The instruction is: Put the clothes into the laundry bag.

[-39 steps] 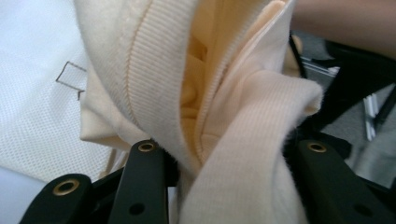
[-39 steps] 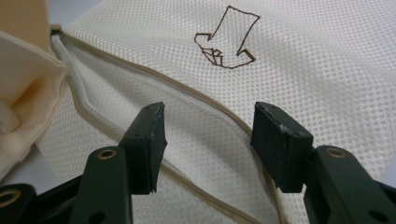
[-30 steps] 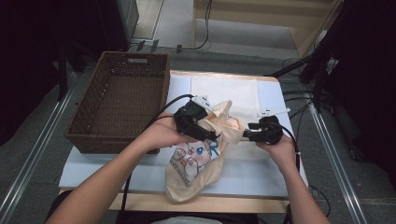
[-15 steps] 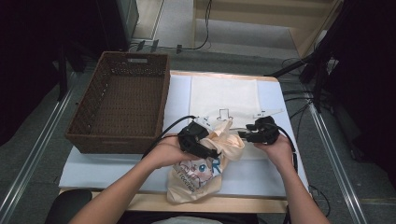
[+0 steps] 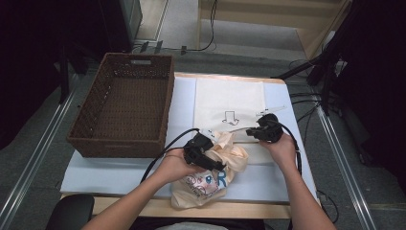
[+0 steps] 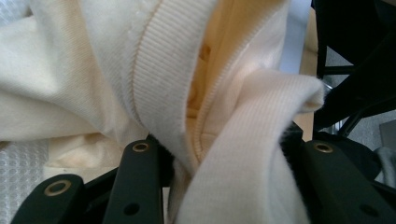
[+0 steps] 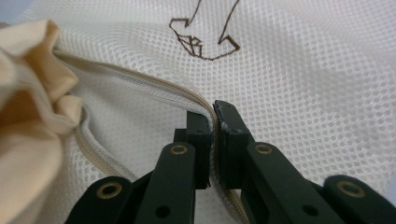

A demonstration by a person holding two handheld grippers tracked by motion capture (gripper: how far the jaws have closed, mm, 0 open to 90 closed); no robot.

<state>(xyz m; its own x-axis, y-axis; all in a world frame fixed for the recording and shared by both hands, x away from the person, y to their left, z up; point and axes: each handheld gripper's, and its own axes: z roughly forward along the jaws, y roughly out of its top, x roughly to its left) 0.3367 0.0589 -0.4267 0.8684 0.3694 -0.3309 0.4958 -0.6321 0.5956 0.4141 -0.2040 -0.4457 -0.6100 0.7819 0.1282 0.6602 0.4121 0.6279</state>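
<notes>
A cream garment (image 5: pixel 208 181) with a cartoon print lies bunched at the table's near edge. My left gripper (image 5: pixel 214 163) is shut on a thick ribbed fold of it (image 6: pixel 163 70), and the cloth fills the space between the jaws (image 6: pixel 224 154). A white mesh laundry bag (image 5: pixel 230 98) with a brown arrow print lies flat behind the garment. My right gripper (image 5: pixel 251 132) is shut on the bag's zipper edge (image 7: pixel 140 84), and its tips (image 7: pixel 214 116) pinch the mesh (image 7: pixel 303 70) there. The garment's top touches the bag's mouth.
A dark wicker basket (image 5: pixel 119 143) stands at the left of the table, open side up. A white sheet (image 5: pixel 119 172) covers the tabletop. Cables trail from both grippers, and black stand legs rise at the right (image 5: pixel 330 62).
My left gripper has drawn the garment toward the near edge of the table. The right gripper has shifted slightly left, still on the bag's edge.
</notes>
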